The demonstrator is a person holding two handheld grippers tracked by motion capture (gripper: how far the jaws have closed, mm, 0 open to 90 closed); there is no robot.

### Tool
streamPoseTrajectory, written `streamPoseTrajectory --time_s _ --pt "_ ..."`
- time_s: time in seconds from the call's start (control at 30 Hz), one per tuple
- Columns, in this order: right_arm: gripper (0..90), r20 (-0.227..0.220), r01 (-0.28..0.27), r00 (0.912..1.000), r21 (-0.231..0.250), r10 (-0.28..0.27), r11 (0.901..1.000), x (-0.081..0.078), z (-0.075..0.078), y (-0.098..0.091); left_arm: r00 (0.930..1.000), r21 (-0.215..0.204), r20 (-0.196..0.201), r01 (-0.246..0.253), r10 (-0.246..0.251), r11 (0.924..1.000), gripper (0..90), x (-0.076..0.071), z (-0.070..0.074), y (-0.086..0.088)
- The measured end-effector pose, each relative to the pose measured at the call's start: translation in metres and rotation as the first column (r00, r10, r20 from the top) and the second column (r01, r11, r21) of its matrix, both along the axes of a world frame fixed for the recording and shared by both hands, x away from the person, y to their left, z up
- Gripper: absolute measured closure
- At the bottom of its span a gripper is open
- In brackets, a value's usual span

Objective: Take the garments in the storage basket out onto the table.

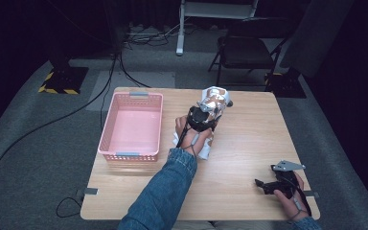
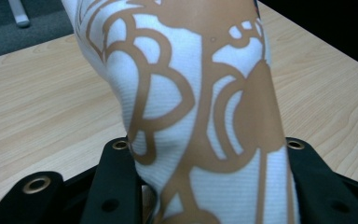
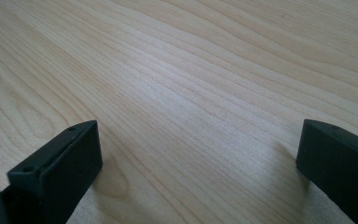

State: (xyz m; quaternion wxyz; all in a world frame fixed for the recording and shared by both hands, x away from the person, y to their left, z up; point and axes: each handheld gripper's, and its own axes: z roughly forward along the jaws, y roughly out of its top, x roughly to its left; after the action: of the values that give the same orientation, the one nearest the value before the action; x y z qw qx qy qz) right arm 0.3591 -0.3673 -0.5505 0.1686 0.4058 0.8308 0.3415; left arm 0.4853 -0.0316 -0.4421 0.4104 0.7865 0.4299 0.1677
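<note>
A white cloth with a tan looping pattern (image 2: 168, 88) is pinched between my left gripper's (image 2: 207, 147) two black jaws, which press on it from both sides. In the high view the left gripper (image 1: 206, 112) is over the middle of the table, with the cloth (image 1: 214, 98) bunched beyond it and more white fabric (image 1: 205, 147) beside the wrist. My right gripper (image 1: 261, 184) rests near the table's front right corner. Its jaws stand wide apart in the right gripper view (image 3: 200, 140), with bare wood between them.
A pink plastic basket (image 1: 109, 125) with nothing in it stands on the left part of the wooden table (image 1: 249, 143). Beyond the table's far edge are a folding chair (image 1: 247, 52), cables on the floor and a dark stand (image 1: 64, 79).
</note>
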Motion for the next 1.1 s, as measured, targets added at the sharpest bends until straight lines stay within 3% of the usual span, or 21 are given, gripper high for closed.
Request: streamPoseTrajectory --time_s 0.63,1.1 --pt "0.0 0.000 0.000 1.0000 0.000 0.000 1.0000 0.000 0.000 0.000 0.9949 0.058 -0.098 0.030 -0.024 0.9979 58.7 0.011 -0.029 -0.019" --pt "0.0 0.000 0.000 1.0000 0.000 0.000 1.0000 0.000 0.000 0.000 0.9905 0.072 -0.133 0.043 -0.033 0.9965 58.6 0.015 -0.042 -0.027"
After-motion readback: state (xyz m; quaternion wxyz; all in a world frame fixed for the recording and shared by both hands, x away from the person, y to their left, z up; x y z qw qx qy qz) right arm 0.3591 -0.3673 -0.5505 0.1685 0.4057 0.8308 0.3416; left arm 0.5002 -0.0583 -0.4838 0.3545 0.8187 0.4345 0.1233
